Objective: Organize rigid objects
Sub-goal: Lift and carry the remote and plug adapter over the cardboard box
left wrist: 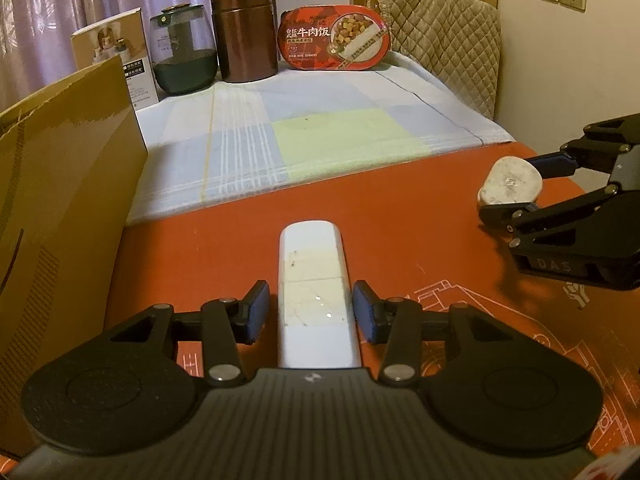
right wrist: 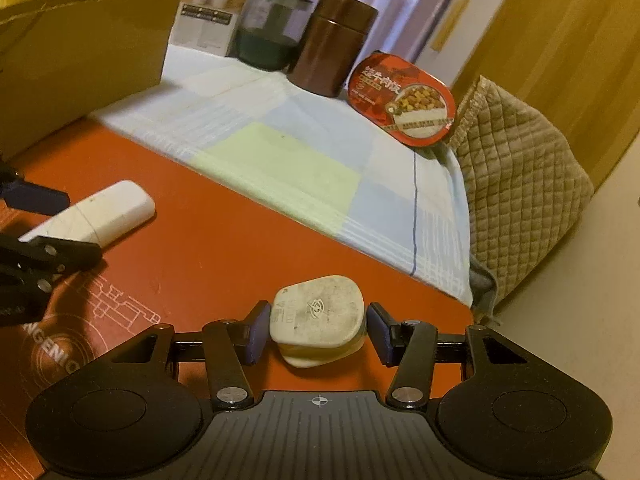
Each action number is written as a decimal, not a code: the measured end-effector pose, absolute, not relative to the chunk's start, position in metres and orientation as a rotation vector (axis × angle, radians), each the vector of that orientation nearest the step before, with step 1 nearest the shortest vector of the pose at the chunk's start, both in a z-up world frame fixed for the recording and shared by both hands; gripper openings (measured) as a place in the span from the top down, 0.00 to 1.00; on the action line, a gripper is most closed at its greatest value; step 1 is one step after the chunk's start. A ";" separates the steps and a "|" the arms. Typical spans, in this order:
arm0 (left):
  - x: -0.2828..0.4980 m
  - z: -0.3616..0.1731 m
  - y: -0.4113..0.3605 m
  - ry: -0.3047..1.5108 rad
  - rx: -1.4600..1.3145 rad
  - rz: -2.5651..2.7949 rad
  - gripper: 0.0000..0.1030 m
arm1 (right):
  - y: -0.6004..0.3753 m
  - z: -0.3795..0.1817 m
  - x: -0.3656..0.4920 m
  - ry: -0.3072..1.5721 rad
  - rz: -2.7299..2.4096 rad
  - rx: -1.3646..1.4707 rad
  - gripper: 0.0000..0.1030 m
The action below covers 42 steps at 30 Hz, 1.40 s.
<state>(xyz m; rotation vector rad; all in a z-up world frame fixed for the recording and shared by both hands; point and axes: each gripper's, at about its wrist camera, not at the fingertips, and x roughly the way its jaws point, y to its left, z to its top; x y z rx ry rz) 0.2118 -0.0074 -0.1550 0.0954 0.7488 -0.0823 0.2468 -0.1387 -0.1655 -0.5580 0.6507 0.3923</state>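
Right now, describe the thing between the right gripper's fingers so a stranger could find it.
Start at the orange mat in front of the checked cloth. Near its right edge lies a rounded off-white plug, between the right gripper fingers. The other white item, a bar, is long and slim.

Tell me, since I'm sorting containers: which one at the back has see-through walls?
The glass jar, between the printed box and brown canister; its dark green contents show through.

Dim, warm indoor light, soft shadows, strong fisheye bending at edges, slight blur in the right view.
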 end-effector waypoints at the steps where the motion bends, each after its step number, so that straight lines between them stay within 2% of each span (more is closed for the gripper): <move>1: 0.213 -0.155 -0.008 0.750 0.093 -0.079 0.60 | -0.139 -0.164 0.247 0.652 0.392 -0.548 0.53; 2: 0.213 -0.155 -0.008 0.749 0.094 -0.075 0.65 | -0.139 -0.163 0.248 0.653 0.390 -0.539 0.53; 6: 0.212 -0.153 -0.012 0.753 0.107 -0.071 0.66 | -0.142 -0.159 0.248 0.656 0.387 -0.497 0.53; 23: 0.193 -0.117 -0.008 0.724 0.080 -0.075 0.66 | -0.154 -0.126 0.236 0.655 0.406 -0.242 0.53; 42: 0.147 -0.075 0.010 0.756 0.016 -0.078 0.66 | -0.158 -0.085 0.172 0.745 0.367 -0.044 0.53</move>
